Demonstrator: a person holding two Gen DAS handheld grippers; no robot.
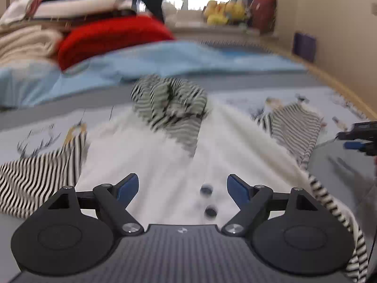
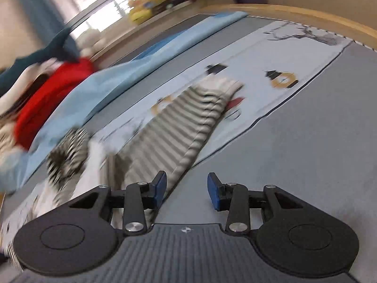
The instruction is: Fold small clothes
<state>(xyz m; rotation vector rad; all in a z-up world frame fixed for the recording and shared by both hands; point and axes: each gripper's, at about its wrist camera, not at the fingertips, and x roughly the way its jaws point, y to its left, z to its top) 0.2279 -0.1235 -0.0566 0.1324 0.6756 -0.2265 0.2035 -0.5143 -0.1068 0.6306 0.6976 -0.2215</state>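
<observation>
Left gripper (image 1: 183,189): jaws spread wide, nothing held, poised low over the white front panel of a small child's jacket (image 1: 165,165) near its two dark buttons (image 1: 208,201). Right gripper (image 2: 187,192): jaws likewise parted and empty, set over the grey bedcover (image 2: 294,165) just beside the jacket's striped right sleeve (image 2: 179,127). Jacket: laid front-up and spread flat on a printed bedsheet (image 1: 37,139), striped hood (image 1: 169,101) bunched at the far end, striped left sleeve (image 1: 40,174) extended sideways. Handling, as judged: light, soft, fleecy and limp; no shape is expected to be kept when lifted, and sagging and dragging are likely. Hold is best taken at a sleeve cuff or the hem edge, pinching both layers. Beyond: a light blue quilt (image 1: 165,59), a red cushion (image 1: 113,37), stacked folded linens (image 1: 77,4); blurred yellow plush toys (image 1: 223,11) on the far sill.
</observation>
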